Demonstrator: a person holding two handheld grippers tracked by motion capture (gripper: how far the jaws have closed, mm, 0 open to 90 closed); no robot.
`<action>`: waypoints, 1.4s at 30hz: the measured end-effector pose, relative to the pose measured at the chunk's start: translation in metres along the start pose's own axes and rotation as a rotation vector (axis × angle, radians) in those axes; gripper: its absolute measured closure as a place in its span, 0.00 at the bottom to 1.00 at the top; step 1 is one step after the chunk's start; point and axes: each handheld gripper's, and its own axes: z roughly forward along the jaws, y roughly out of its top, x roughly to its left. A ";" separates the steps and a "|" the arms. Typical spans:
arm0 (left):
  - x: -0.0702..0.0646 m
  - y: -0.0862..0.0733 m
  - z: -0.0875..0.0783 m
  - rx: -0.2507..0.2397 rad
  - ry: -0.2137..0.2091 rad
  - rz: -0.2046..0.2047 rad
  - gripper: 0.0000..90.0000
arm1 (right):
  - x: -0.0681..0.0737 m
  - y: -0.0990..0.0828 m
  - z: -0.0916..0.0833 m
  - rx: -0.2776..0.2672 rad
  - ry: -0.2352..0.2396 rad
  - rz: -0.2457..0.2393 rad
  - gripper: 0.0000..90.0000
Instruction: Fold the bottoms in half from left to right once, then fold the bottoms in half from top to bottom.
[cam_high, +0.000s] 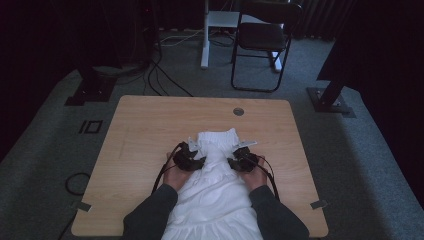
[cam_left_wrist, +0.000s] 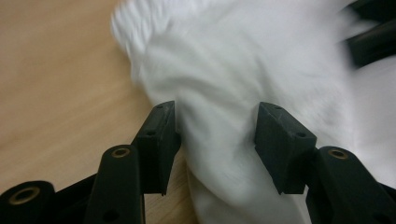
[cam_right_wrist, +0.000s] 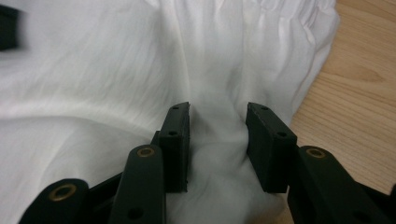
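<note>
- Carpet, grey and flat (cam_high: 360, 165), runs all round the pale wooden bench with rounded corners (cam_high: 150, 130); dark curtains close off the back and both sides.
- Beyond the far edge stands a black folding chair (cam_high: 262, 40) beside a white post (cam_high: 205, 35), with black cables (cam_high: 160, 75) trailing over the floor.
- A small round grommet hole (cam_high: 238, 111) sits near the bench's far edge, well apart from the cloth.
- The white gathered cotton garment (cam_high: 215, 180) lies at the middle of the bench, running to the near edge between the person's grey sleeves; bare wood lies open to left, right and beyond.
- The left hand-held gripper (cam_left_wrist: 215, 135) has its jaws about half apart astride a fold at the garment's edge; whether the pads press it I cannot tell.
- The right hand-held gripper (cam_right_wrist: 217, 140) has its jaws narrower, pinching a bunched ridge of the same cloth near its hem.
</note>
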 end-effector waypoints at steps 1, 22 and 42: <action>0.002 -0.003 0.001 -0.023 -0.018 -0.016 0.55 | 0.000 0.000 0.000 -0.003 0.001 -0.002 0.67; 0.012 -0.010 0.002 -0.053 -0.079 -0.093 0.57 | -0.018 0.005 -0.014 -0.120 0.091 0.068 0.43; 0.012 -0.009 0.002 -0.044 -0.083 -0.100 0.57 | -0.033 0.025 0.032 -0.046 -0.001 0.040 0.29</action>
